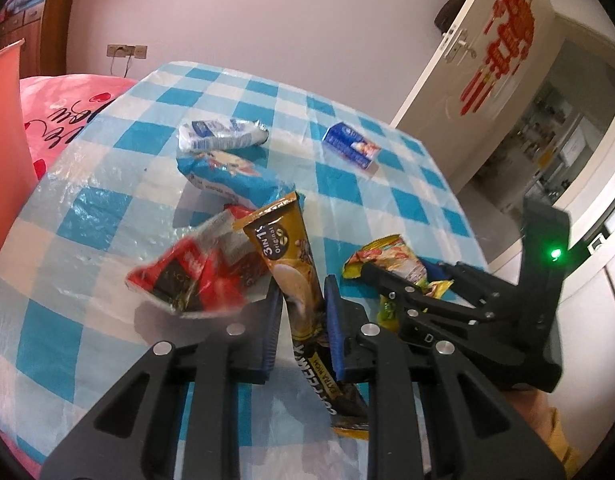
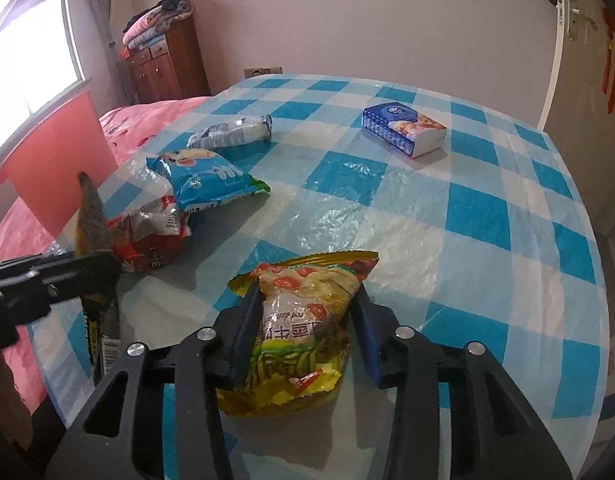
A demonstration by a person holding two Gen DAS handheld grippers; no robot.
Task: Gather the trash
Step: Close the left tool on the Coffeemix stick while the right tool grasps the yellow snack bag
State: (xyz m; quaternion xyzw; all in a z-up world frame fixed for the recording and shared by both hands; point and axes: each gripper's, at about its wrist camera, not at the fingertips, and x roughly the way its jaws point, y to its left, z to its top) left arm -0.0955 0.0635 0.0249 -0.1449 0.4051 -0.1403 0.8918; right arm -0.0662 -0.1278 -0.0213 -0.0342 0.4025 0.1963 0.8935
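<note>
My left gripper (image 1: 301, 312) pinched the coffee sachet (image 1: 295, 264) tight while my right gripper (image 2: 303, 320) hugged the noodle packet (image 2: 303, 312) near the red bin (image 2: 55, 160), needing firmer squeeze before lifting.

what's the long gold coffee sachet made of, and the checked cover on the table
Gold coffee sachet: looks like glossy printed plastic-foil laminate; it stands stiff between the left tool's pads.
Checked table cover: apparently thin shiny plastic sheet, wrinkled with bright glare patches; what lies underneath can't be told.
</note>
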